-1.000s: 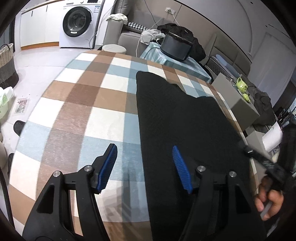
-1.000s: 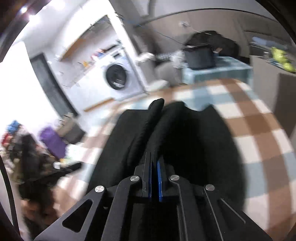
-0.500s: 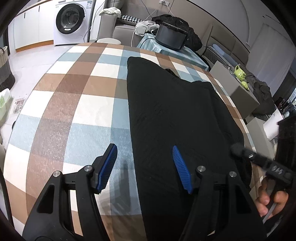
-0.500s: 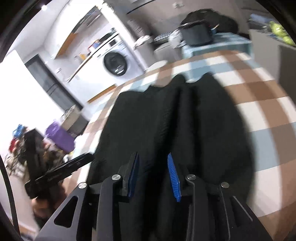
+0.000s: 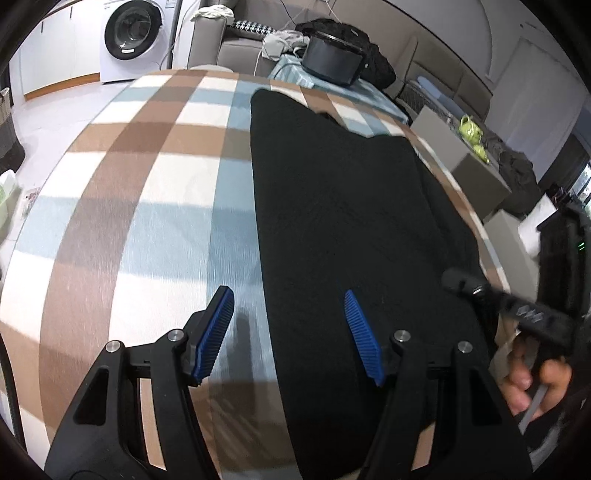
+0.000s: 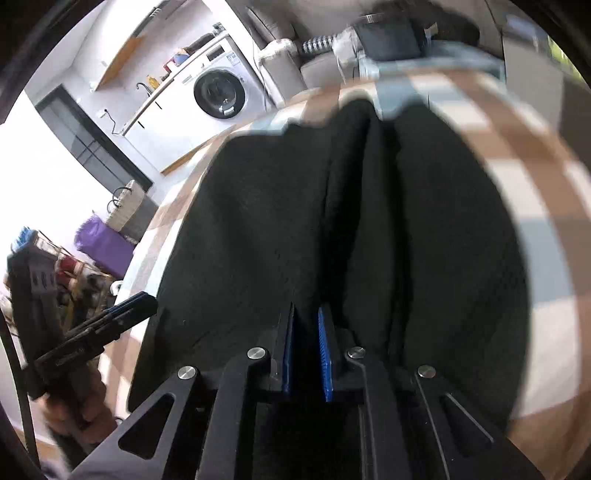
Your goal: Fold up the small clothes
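A black garment (image 5: 347, 206) lies long and flat on the checked tablecloth (image 5: 147, 192), its straight left edge running toward me. My left gripper (image 5: 287, 295) hovers open over that edge near the near end: one blue pad over bare cloth, the other over the garment, nothing between them. In the right wrist view the garment (image 6: 443, 229) shows lengthwise ridges. My right gripper (image 6: 306, 312) is closing, with a raised fold of the black fabric filling the narrow gap between its pads. It also shows at the garment's right edge (image 5: 461, 284), held by a hand (image 5: 532, 384).
A washing machine (image 5: 129, 33) stands beyond the table, beside a sofa with a black bin (image 5: 332, 62) and clothes. A grey box with green items (image 5: 469, 129) sits off the right edge. Baskets and a purple bag (image 6: 103, 240) stand on the floor.
The right gripper let go of the fold, opened, sank lower over the garment and has narrowed again around a fold. The left gripper slid forward and down along the garment's left edge, still open.
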A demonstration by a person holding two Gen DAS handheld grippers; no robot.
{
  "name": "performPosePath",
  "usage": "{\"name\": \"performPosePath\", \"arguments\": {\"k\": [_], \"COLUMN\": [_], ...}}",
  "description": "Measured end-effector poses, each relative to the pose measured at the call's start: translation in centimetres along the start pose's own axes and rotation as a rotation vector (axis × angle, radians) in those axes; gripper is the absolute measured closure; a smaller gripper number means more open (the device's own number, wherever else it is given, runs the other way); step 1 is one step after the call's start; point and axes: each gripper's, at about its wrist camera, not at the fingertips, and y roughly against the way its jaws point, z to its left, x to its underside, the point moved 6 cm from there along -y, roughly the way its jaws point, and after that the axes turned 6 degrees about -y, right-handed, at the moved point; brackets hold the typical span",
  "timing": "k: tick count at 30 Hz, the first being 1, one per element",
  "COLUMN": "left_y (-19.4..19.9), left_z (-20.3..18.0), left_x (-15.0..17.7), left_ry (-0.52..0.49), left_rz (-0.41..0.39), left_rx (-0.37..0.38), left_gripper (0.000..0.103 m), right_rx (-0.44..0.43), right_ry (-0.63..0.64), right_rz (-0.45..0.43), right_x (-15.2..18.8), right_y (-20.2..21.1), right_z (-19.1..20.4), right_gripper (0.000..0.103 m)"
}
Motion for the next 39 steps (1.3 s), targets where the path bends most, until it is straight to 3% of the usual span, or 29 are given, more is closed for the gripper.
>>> {"name": "performPosePath", "arguments": {"k": [3, 6, 12, 17, 22, 26, 29, 30, 31, 32, 36, 39], "left_y": [0.6, 1.4, 2.5, 3.1, 3.3, 3.1, 2.7, 2.6, 2.5, 2.5, 2.8, 2.5], "left_z": [-0.4, -0.9, -1.8, -1.9, -1.4, -1.0, -0.7, -0.7, -0.6, -0.6, -0.7, -0.7], "left_x": [1.4, 3.0, 5.7, 6.2, 5.4, 4.6, 4.0, 3.7, 3.4, 3.1, 1.9, 1.6], "left_ry": [-0.014, -0.042, -0.119, -0.115, -0.078, -0.064, -0.053, -0.049, -0.044, -0.041, -0.045, -0.047], "left_rz": [0.005, 0.020, 0.050, 0.053, 0.027, 0.013, 0.008, 0.006, 0.003, -0.002, -0.031, -0.031], "left_rx": [0.015, 0.009, -0.033, -0.011, -0.016, -0.024, -0.022, -0.021, -0.020, -0.017, -0.006, -0.006], "left_gripper": [0.043, 0.043, 0.043, 0.043, 0.043, 0.043, 0.043, 0.043, 0.043, 0.043, 0.043, 0.043], "right_rx": [-0.091, -0.135, -0.057, -0.055, 0.038, 0.037, 0.036, 0.044, 0.051, 0.054, 0.048, 0.121], "right_ry": [0.014, 0.044, 0.124, 0.101, 0.039, 0.038, 0.025, 0.020, 0.013, 0.017, 0.148, 0.147], "right_rz": [0.006, 0.030, 0.096, -0.036, -0.019, -0.025, -0.044, -0.051, -0.052, -0.053, -0.205, -0.267], "right_x": [1.1, 3.1, 6.2, 2.8, -0.2, -2.3, -3.7, -4.2, -4.6, -5.1, -6.3, -6.9], "right_y": [1.5, 2.9, 2.8, 5.2, 2.5, 0.1, -1.3, -1.8, -2.3, -2.4, 2.4, 5.2], "right_z": [0.6, 0.9, 0.7, 0.0, -2.6, -2.9, -3.1, -3.1, -3.1, -2.9, -0.2, -1.7], "right_gripper": [0.080, 0.079, 0.078, 0.067, 0.067, 0.067, 0.082, 0.094, 0.098, 0.099, 0.099, 0.099]}}
